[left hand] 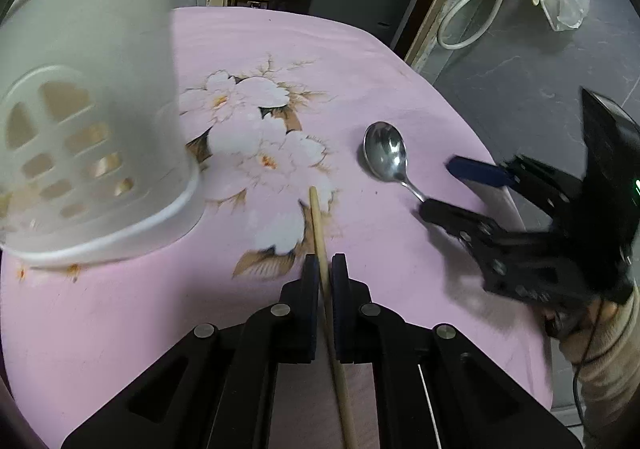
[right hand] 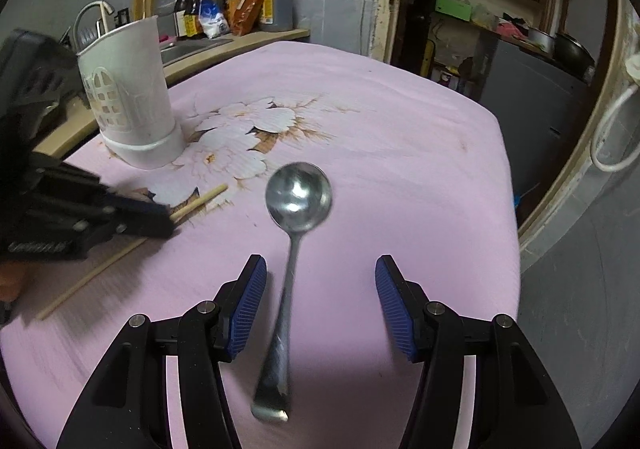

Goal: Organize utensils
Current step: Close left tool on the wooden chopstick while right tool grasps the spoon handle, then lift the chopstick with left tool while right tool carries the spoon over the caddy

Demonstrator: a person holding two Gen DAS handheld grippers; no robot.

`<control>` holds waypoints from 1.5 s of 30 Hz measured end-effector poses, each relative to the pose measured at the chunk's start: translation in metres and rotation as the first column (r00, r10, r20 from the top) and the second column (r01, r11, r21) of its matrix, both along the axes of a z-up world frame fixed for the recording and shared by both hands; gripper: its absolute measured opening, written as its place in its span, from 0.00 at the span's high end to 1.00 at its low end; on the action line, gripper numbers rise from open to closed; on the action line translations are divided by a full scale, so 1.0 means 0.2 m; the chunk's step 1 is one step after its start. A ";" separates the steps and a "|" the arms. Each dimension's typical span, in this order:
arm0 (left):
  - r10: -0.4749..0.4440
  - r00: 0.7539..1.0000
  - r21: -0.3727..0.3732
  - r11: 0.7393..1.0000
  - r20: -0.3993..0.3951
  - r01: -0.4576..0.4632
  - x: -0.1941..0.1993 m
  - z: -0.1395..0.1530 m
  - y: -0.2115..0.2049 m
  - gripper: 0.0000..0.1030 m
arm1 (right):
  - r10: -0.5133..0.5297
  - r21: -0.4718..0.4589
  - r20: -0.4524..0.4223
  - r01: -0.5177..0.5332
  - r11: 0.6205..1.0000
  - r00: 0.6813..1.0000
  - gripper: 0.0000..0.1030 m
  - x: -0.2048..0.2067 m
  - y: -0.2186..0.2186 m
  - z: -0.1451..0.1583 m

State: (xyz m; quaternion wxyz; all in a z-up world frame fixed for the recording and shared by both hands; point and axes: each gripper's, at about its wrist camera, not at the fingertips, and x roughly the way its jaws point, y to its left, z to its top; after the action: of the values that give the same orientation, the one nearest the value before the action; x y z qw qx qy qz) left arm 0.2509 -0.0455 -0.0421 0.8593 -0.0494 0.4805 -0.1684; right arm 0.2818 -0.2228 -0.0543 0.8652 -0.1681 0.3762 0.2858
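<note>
- Left wrist view: the left gripper point(left hand: 325, 269) has its jaws clamped on a wooden chopstick point(left hand: 320, 233), and the white utensil holder point(left hand: 92, 121) stands near, off to the left of the stick's tip.
- The chopstick's long axis runs nearly straight ahead from the jaws, its free tip pointing away over the flower print of the pink tabletop point(left hand: 400, 69) and leaning slightly toward the holder.
- The steel spoon point(left hand: 386, 155) lies to the right of the chopstick, bowl up and pointing away, handle running back toward the right gripper point(left hand: 440, 185).
- Whether anything is already in the holder cannot be told from here.
- Right wrist view: the right gripper point(right hand: 320, 277) has its jaws wide apart, one either side of the spoon point(right hand: 298, 201) handle and touching nothing.
- The spoon's long axis runs ahead between the jaws, bowl far, handle end near the camera; it looks flat on the tabletop point(right hand: 400, 129).
- The holder point(right hand: 130, 89) stands upright, well to the left of the spoon's bowl, with the left gripper point(right hand: 168, 219) and chopstick point(right hand: 200, 201) between them.
- My judgement: the task is at an early stage. One stick is gripped but not yet in the holder, and the spoon is not yet grasped.
</note>
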 end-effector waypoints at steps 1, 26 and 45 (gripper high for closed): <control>-0.003 1.000 0.003 1.000 0.004 0.003 -0.01 0.00 0.00 0.96 | 0.002 -0.006 0.001 -0.002 1.000 1.000 0.46 0.01 0.02 0.00; -0.179 0.982 0.118 0.976 -0.066 0.185 -0.09 0.03 -0.01 0.95 | 0.024 -0.039 -0.025 -0.025 0.999 0.999 0.60 0.15 0.19 -0.05; -0.173 0.985 -0.062 0.983 -0.029 0.171 -0.15 0.04 0.05 0.97 | -0.005 0.054 0.095 0.000 0.999 0.995 0.61 -0.08 0.14 0.05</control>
State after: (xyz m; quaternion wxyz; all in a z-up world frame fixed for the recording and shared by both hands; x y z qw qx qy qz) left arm 0.2217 -0.0358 -0.0341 0.8312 -0.0364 0.4926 -0.2552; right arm 0.2667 -0.1940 -0.0449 0.8867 -0.1576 0.3268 0.2867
